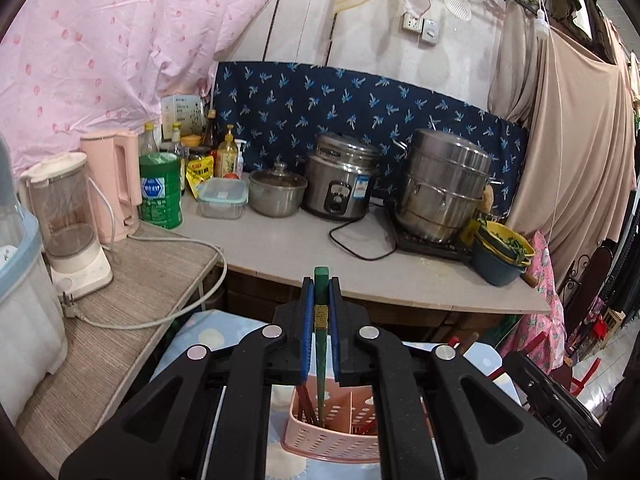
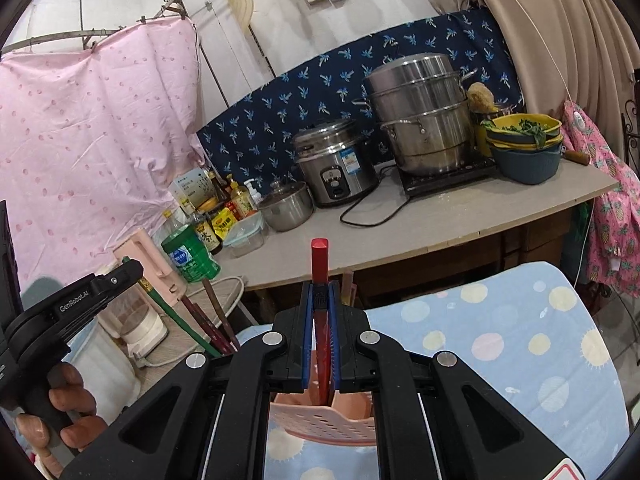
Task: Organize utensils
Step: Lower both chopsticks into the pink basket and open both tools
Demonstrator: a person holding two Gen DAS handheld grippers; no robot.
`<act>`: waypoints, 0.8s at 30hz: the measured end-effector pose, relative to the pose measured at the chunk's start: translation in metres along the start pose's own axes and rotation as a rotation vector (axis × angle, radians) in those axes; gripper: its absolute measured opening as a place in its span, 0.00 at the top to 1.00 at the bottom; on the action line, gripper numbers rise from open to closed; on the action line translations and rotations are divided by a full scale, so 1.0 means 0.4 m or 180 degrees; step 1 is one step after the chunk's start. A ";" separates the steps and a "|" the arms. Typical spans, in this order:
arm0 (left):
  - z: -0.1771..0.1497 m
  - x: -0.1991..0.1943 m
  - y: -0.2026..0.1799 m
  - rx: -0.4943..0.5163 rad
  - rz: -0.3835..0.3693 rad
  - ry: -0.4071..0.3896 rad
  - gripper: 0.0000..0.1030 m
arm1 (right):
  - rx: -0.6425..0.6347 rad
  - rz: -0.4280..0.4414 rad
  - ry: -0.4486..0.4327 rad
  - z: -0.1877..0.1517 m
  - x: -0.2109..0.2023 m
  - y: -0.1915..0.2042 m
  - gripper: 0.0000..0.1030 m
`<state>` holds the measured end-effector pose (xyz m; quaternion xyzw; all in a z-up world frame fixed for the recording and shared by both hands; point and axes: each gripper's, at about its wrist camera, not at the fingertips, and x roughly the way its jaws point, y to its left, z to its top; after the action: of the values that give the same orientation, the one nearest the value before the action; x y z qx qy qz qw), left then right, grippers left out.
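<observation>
My left gripper (image 1: 321, 288) is shut on a green chopstick (image 1: 321, 344). The stick's lower end reaches into a pink perforated utensil basket (image 1: 340, 440) that stands on a blue spotted cloth (image 1: 208, 336). Several dark red chopsticks (image 1: 306, 404) stand in the same basket. My right gripper (image 2: 320, 292) is shut on a red chopstick (image 2: 319, 264), held upright over the pink basket (image 2: 324, 420). The left gripper (image 2: 128, 270) with its green chopstick (image 2: 176, 316) appears at the left of the right wrist view, held by a hand (image 2: 64, 404).
A grey counter (image 1: 280, 240) behind carries a rice cooker (image 1: 340, 176), a steamer pot (image 1: 444, 184), a small lidded pot (image 1: 276, 192), stacked bowls (image 1: 500, 252), bottles and a green canister (image 1: 160, 188). A blender (image 1: 68, 216) and pink kettle (image 1: 116, 184) stand at left.
</observation>
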<state>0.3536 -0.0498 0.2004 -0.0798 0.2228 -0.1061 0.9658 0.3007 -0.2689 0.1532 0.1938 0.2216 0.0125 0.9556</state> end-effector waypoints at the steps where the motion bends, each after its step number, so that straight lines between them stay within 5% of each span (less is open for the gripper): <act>1: -0.007 0.006 0.003 -0.0005 -0.0018 0.0022 0.93 | -0.0012 -0.0015 0.0018 -0.005 0.006 -0.001 0.93; 24: -0.116 -0.073 0.004 0.0037 -0.0052 0.0211 0.70 | -0.0108 0.0062 -0.0036 -0.050 -0.116 0.028 0.86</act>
<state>0.3076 -0.0463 0.1710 -0.0724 0.2534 -0.1179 0.9574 0.2510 -0.2561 0.1601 0.1798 0.2141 0.0244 0.9598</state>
